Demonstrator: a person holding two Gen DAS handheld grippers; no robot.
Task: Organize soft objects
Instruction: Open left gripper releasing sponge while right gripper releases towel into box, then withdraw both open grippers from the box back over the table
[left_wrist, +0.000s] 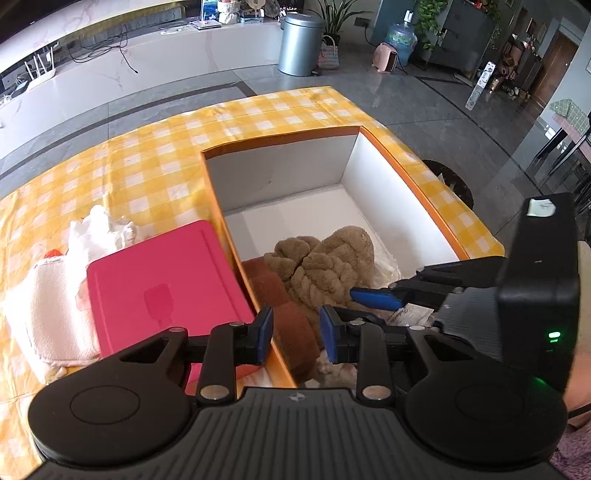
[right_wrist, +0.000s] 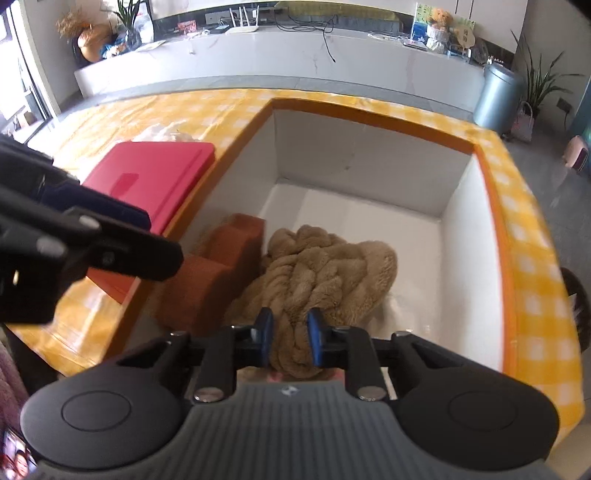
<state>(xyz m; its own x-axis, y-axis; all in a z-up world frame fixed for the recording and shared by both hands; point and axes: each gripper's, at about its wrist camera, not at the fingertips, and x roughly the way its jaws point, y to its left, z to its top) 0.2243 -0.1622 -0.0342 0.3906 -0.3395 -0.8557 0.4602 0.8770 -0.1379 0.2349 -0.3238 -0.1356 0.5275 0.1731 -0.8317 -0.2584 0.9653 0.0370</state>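
A tan braided plush piece (right_wrist: 332, 266) lies in the orange box (right_wrist: 369, 155), which is white inside. My right gripper (right_wrist: 290, 336) is shut on the plush's near end, with the pile bulging between the blue pads. In the left wrist view the same plush (left_wrist: 325, 258) lies mid-box, and a right gripper finger (left_wrist: 373, 297) reaches it from the right. Two rust-brown soft blocks (right_wrist: 221, 258) lean against the box's left wall. My left gripper (left_wrist: 295, 336) hangs open over that wall, one finger outside and one inside, holding nothing.
A pink flat lid (left_wrist: 166, 280) lies on the yellow checked tablecloth (left_wrist: 147, 166) left of the box. Beyond it sit a white folded towel (left_wrist: 48, 306) and a crumpled white cloth (left_wrist: 99, 232). The table's right edge runs close beside the box.
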